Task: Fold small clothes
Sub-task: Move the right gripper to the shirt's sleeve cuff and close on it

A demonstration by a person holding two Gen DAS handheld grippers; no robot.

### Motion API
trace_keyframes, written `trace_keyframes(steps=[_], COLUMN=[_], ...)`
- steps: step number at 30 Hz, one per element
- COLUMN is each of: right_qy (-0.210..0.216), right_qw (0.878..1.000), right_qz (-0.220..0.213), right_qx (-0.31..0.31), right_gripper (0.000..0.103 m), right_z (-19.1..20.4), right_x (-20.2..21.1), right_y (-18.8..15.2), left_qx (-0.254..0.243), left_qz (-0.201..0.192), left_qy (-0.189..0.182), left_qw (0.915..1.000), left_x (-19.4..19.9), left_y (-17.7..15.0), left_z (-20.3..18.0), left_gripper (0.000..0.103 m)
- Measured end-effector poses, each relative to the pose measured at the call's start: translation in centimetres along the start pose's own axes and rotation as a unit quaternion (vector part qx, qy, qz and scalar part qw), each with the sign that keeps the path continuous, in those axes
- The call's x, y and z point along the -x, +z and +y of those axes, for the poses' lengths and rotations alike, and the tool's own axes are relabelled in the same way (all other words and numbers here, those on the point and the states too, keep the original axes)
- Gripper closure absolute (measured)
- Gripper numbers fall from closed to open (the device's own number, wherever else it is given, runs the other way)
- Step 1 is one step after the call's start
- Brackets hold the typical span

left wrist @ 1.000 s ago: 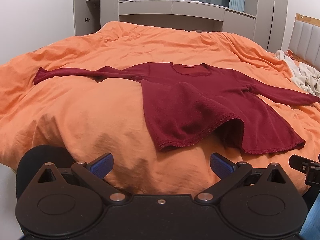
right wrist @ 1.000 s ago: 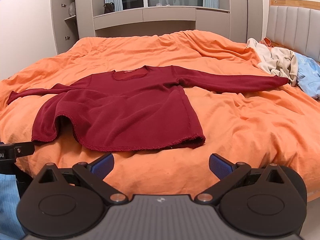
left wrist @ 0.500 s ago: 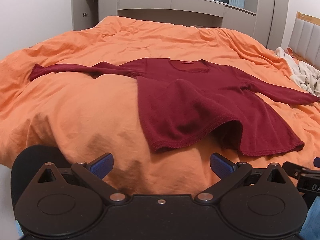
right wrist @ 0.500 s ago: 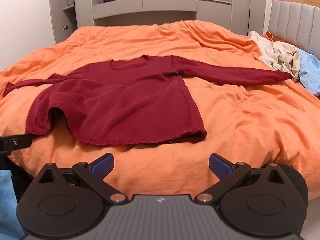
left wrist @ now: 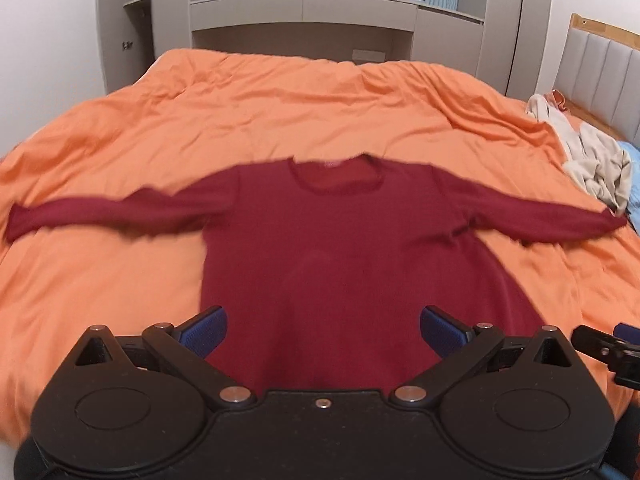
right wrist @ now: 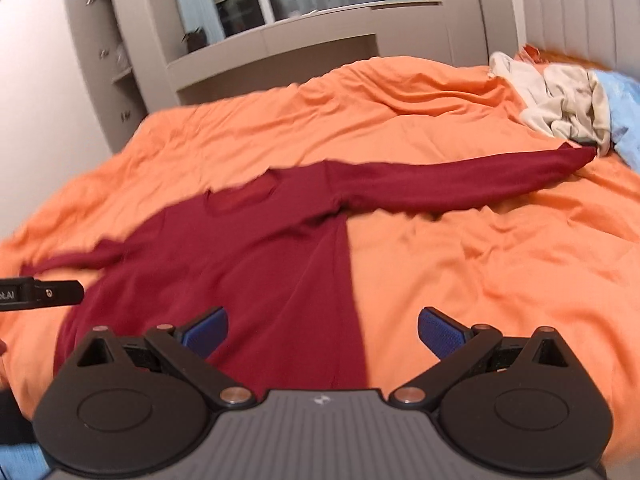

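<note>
Orange duvet (left wrist: 320,120) covers the bed, wide bare stretches toward its far edge and both sides. Dark red long-sleeve top (left wrist: 340,248) lies spread flat mid-bed near the front edge, sleeves out sideways. Pile of pale clothes (right wrist: 560,100) at the right edge, touching the right cuff. Left gripper (left wrist: 322,326) over the hem, jaws apart, empty. Right gripper (right wrist: 322,330) over the top's right side edge, jaws apart, empty. Grey shelving (left wrist: 300,12) behind.
</note>
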State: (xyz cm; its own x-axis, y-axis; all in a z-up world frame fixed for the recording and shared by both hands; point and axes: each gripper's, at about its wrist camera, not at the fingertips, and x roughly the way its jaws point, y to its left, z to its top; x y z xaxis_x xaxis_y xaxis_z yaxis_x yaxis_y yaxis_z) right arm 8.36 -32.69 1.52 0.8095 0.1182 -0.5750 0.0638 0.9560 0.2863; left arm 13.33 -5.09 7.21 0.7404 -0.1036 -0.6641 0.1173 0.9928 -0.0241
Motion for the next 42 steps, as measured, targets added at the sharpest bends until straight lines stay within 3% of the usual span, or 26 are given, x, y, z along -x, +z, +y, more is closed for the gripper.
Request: trace_keyframes(steps=[4, 12, 16, 23, 31, 36, 39, 41, 42], right_qy=[0.034, 0.032, 0.020, -0.086, -0.163, -0.173, -0.196, -0.224, -0.231], right_qw=[0.998, 0.991, 0.988, 0.987, 0.970, 0.966, 0.961, 0.958, 0.958], right_qz=[-0.020, -0.066, -0.072, -0.060, -0.075, -0.085, -0.092, -0.093, -0.092], right_qx=[-0.058, -0.110, -0.136, -0.119, -0.160, -0.175, -0.171, -0.152, -0.145], right_gripper=[0.000, 0.000, 0.000, 0.000, 0.000, 0.018, 0.046, 0.081, 0.083], right_z=[-3.5, -9.8, -14.9, -22.0, -28.4, -30.3, -30.4, -30.0, -29.8], right_x=[-1.5, -4.4, -7.5, -11.3, -14.6, -17.1, -18.0, -18.9, -19.3], right_y=[2.4, 8.0, 10.3, 11.5, 12.3, 13.6, 14.7, 15.8, 16.2], left_qx=[0.000, -0.017, 0.000, 0.045, 0.009, -0.008, -0.010, -0.003, 0.002], left_qz=[-0.012, -0.047, -0.033, -0.012, -0.018, -0.015, -0.008, -0.001, 0.003], left_qy=[0.001, 0.004, -0.005, -0.016, 0.010, 0.015, 0.019, 0.019, 0.017], left_qw=[0.9999, 0.9987, 0.9994, 0.9988, 0.9997, 0.9997, 0.9997, 0.9998, 0.9998], left_x=[-2.7, -9.0, -13.6, -19.3, -22.0, -22.7, -23.2, -23.6, -23.8], left_y=[3.8, 9.9, 11.5, 8.8, 5.4, 4.2, 3.6, 3.2, 3.0], left_z=[-0.9, -3.5, -4.6, -4.7, -5.4, -6.0, -6.0, -5.8, -5.6], left_gripper=[0.000, 0.001, 0.000, 0.001, 0.000, 0.001, 0.000, 0.000, 0.000])
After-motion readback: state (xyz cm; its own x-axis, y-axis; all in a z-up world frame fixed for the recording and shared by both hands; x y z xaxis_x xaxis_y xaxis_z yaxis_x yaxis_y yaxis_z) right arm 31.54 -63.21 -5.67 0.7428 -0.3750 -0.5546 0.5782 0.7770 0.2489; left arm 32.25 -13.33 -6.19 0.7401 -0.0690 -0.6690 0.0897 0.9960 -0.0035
